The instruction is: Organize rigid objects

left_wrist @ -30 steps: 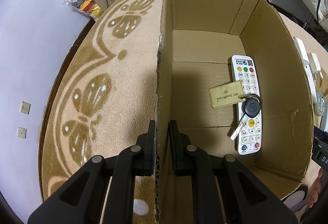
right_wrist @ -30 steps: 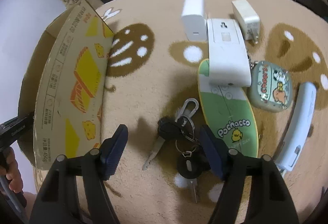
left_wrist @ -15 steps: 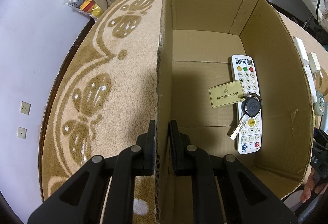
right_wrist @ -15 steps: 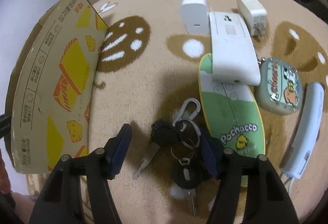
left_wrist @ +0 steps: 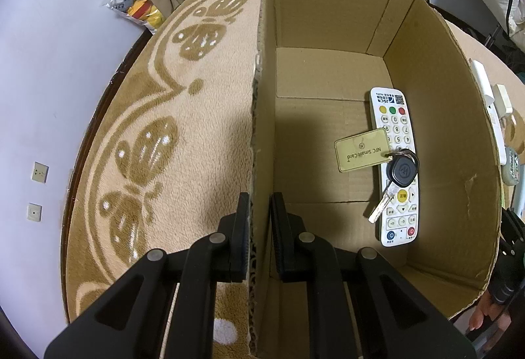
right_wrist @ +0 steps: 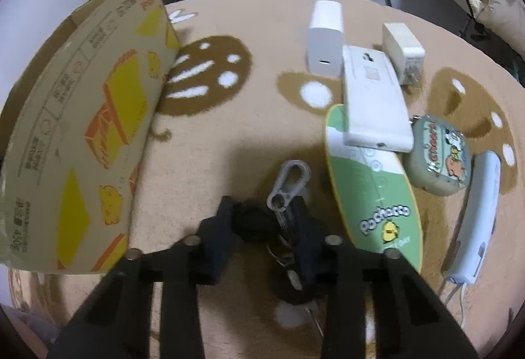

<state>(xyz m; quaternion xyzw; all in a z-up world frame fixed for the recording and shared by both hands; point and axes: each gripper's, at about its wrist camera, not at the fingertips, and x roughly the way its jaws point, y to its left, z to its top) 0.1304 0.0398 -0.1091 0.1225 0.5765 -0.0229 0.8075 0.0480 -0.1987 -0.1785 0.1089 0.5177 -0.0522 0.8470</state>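
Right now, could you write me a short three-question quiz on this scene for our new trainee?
1. True or false: the left gripper is clamped on a wall of the cardboard box.
2. Which lies on the white remote inside the box? A) a charger B) a key with an NFC card tag C) a green skateboard-shaped item
3. Fill in: the right gripper is closing around a bunch of ____ with a grey carabiner.

Key: 1 true; 2 B; 3 keys.
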